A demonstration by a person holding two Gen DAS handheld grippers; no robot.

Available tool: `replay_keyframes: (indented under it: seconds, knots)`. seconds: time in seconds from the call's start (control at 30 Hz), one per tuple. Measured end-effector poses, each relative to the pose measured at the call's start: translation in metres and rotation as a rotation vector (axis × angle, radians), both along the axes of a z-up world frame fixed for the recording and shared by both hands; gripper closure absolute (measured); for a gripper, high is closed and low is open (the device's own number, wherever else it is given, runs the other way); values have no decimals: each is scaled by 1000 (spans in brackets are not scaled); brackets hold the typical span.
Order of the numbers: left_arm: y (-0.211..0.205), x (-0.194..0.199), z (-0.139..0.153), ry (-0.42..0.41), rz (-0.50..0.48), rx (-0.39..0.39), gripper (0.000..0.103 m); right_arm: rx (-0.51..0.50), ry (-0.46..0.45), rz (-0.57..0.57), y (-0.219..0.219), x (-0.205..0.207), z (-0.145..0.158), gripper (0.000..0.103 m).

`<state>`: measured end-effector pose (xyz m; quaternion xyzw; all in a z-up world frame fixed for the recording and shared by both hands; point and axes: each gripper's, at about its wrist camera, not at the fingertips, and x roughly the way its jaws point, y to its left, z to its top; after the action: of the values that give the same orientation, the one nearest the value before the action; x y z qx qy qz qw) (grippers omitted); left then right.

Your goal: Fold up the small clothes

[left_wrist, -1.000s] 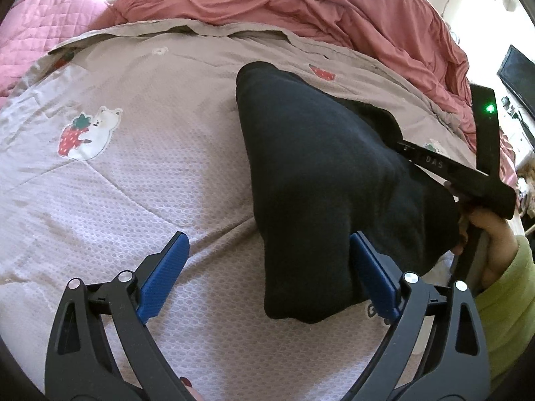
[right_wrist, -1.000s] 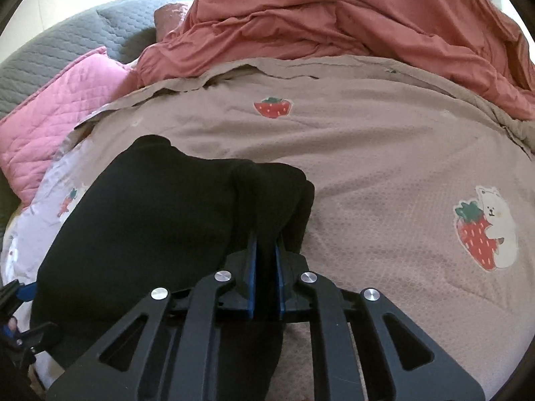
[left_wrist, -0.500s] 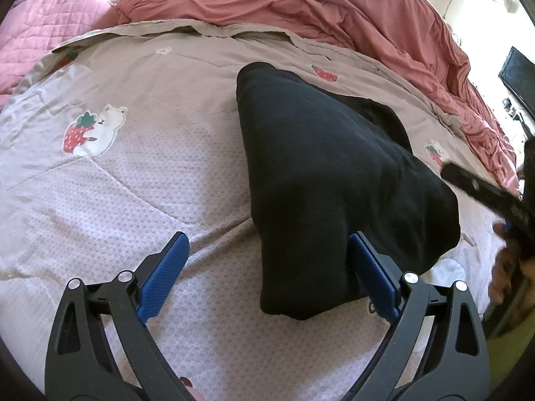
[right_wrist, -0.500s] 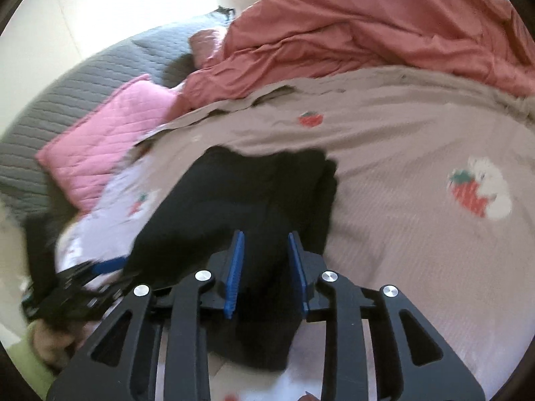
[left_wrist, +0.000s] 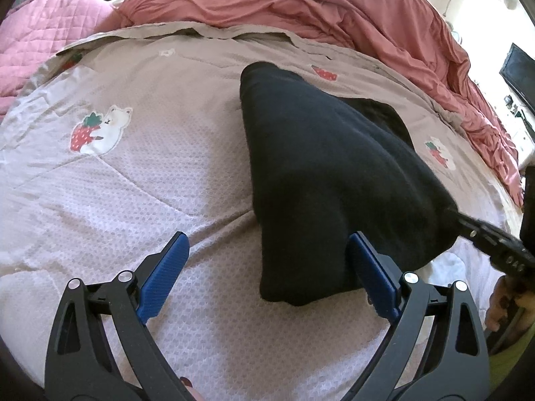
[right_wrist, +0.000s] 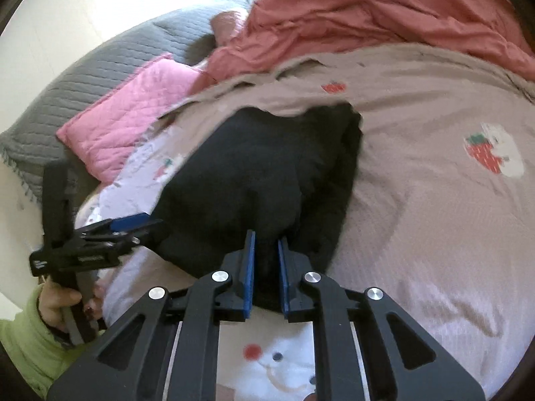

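Observation:
A black garment (left_wrist: 327,173) lies folded on the bed's pale quilt (left_wrist: 133,173); it also shows in the right wrist view (right_wrist: 254,173). My left gripper (left_wrist: 267,264) is open wide, its blue right pad (left_wrist: 374,277) against the garment's near corner, nothing held. My right gripper (right_wrist: 265,267) has its blue pads (right_wrist: 249,267) a narrow gap apart with the garment's near edge between them. The right gripper also shows at the right edge of the left wrist view (left_wrist: 495,244). The left gripper appears in the right wrist view (right_wrist: 133,224).
A rumpled red duvet (left_wrist: 334,10) is heaped along the far side. A pink quilted pillow (right_wrist: 133,113) and grey cover (right_wrist: 100,67) lie at far left. A white smiling-face print (right_wrist: 267,364) shows on the quilt under my right gripper.
My right gripper opened and pulled back off the garment, then came in again at its near edge with jaws narrower. The left gripper stayed open and nearly still.

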<state>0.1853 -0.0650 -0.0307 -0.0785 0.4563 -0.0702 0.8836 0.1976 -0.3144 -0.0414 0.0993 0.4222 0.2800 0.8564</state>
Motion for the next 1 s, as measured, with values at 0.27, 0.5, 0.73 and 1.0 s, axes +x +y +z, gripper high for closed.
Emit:
replay_keyframes:
  seconds: [0.27, 0.5, 0.73, 1.0]
  knots:
    - [3, -3, -2, 5, 8, -12, 14, -60, 11, -58, 9, -3, -5, 84]
    - [5, -9, 8, -17, 14, -8, 14, -136, -33, -90, 11, -13, 4, 63]
    - [6, -17, 21, -42, 15, 0, 12, -162, -66, -125, 7, -25, 14, 39]
    - [6, -35, 37, -82, 17, 30, 10, -172, -161, -178, 5, -52, 36, 8]
